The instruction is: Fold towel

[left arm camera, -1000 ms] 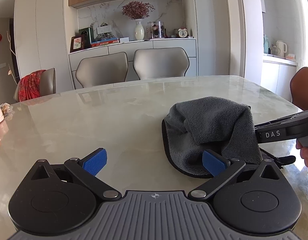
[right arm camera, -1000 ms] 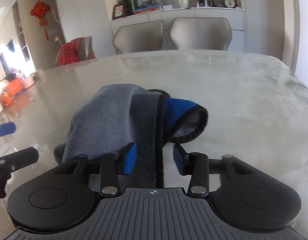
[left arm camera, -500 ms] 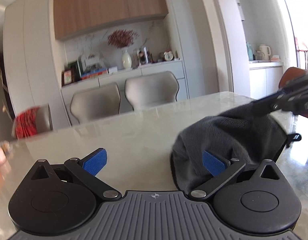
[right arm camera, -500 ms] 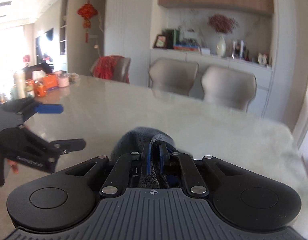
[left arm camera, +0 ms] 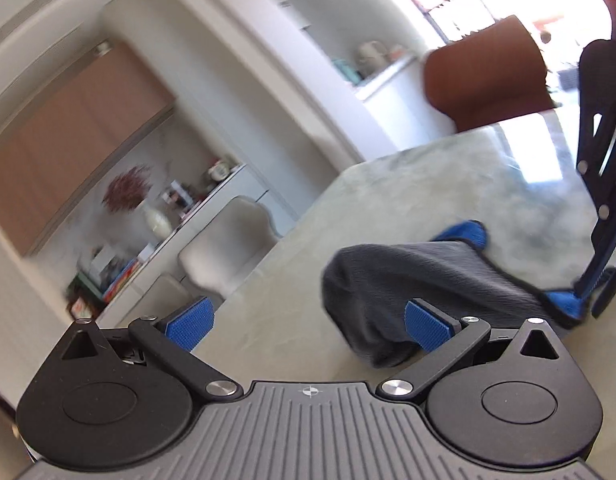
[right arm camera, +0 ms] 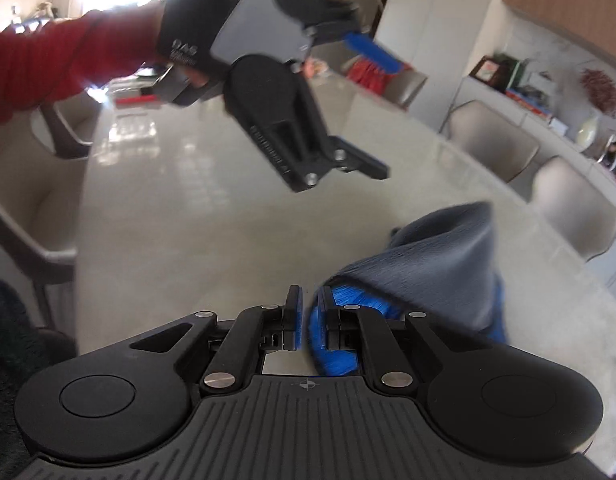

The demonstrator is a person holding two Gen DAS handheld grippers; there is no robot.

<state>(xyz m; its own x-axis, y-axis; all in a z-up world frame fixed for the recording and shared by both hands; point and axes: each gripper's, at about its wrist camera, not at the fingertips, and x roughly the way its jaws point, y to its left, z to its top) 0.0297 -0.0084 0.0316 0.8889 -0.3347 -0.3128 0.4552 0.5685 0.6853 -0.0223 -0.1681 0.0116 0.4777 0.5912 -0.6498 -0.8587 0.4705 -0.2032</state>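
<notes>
The right gripper (right arm camera: 306,322), a black 2-finger tool with blue ribbed pads, is pinching the blue underside of the grey plush towel with black trim (right arm camera: 440,276). Its jaws are standing almost together, with a narrow gap showing near the tips, so only a thin bite of cloth is sitting between them. The rest of the towel is draping away to the right and rising in a soft peak over the pale marble table (right arm camera: 211,216).

The left gripper (left arm camera: 308,322), the same black tool, is standing wide apart and grasping nothing. In its own view, its right pad is lying just in front of the towel's bunched near end, but whether they are touching is not clear. From the right wrist view it is hovering above the table, well apart from the cloth.

The main risk is that the pinched edge is slipping out, because the bite is shallow and the plush pile is slick. With only 1 corner held, the cloth is also sagging into a lump, so any fold made now is likely coming out crooked. The left gripper, closing on the bunched mass, could be catching 2 layers instead of 1 edge.
</notes>
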